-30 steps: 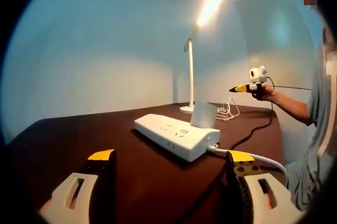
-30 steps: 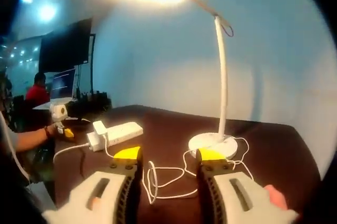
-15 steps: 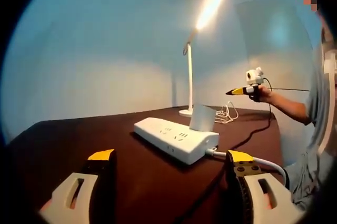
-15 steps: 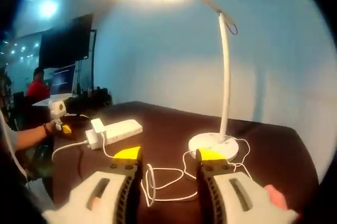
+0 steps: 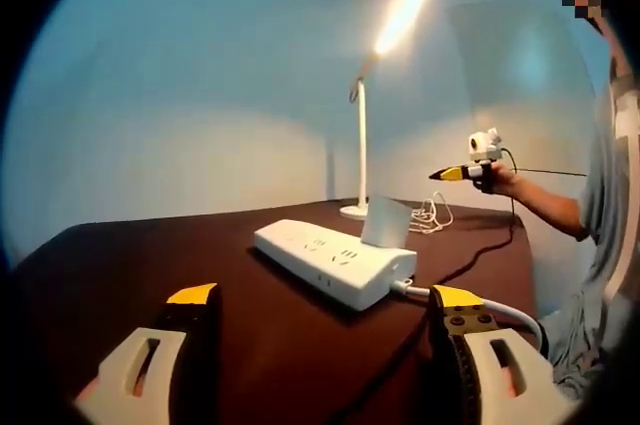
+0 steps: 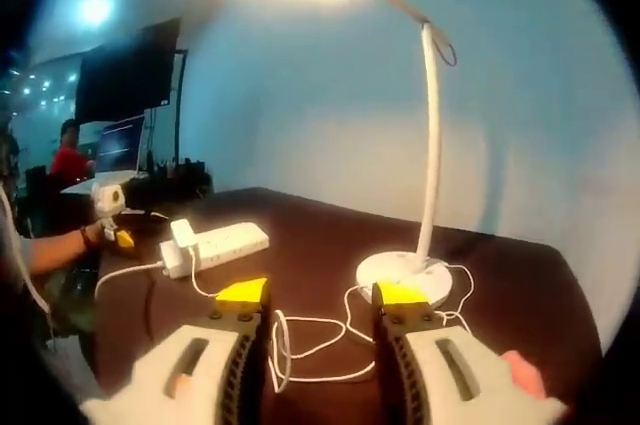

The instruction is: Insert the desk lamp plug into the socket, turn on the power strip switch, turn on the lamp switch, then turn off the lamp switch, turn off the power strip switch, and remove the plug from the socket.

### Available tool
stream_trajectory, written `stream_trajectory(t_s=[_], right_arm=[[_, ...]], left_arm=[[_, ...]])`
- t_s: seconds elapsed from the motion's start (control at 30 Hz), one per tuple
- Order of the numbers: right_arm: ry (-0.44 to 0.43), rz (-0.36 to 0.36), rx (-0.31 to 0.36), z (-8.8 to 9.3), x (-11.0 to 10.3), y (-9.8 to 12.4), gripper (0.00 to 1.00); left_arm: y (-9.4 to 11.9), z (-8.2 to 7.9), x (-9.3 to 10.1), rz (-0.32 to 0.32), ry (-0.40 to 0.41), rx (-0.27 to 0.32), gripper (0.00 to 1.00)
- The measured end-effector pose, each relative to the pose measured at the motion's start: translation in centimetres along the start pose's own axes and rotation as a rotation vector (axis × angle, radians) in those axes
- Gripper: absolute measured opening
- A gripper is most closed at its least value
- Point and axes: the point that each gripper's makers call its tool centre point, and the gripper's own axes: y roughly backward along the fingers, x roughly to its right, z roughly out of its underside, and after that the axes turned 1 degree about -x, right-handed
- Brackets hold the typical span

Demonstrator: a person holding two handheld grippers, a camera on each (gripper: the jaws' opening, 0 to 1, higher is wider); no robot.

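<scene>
Left gripper view: one white power strip (image 5: 335, 263) on the dark brown table (image 5: 110, 265), lying at a slant just ahead of the jaws. One white plug block (image 5: 384, 222) standing upright in a socket at the strip's near-right end. One white desk lamp (image 5: 361, 145) behind, lit, thin stem rising from a round base to a glowing head. One loose white cord (image 5: 430, 213) coiled beside the base. Left gripper (image 5: 325, 302) low over the table, yellow-tipped jaws spread wide, nothing between them. Farther right, right gripper (image 5: 468, 170) seen side-on in a person's hand, held in the air above the table edge near the lamp; jaw gap not readable from here.

Right gripper view: same single lamp (image 6: 428, 160) seen close, head a bright blur at top, base just past the jaws, cord (image 6: 311, 340) looping on the table (image 6: 510, 295) between and ahead of the fingertips. Right gripper (image 6: 311, 294) parted moderately, gripping nothing. Strip (image 6: 222, 244) and plug (image 6: 184, 236) far left, well apart from the lamp. Not visible from the other side: one dark monitor (image 6: 125, 80), ceiling lights, a person in red (image 6: 69, 160) in the background.
</scene>
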Motion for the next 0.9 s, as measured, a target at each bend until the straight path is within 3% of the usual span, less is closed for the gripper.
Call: stream_trajectory(t_s=[0.9], right_arm=[[0.019, 0.005, -0.007, -1.0, -1.6, -0.5, 0.4]], left_arm=[[0.0, 0.1, 0.5, 0.019, -0.008, -0.003, 0.79]])
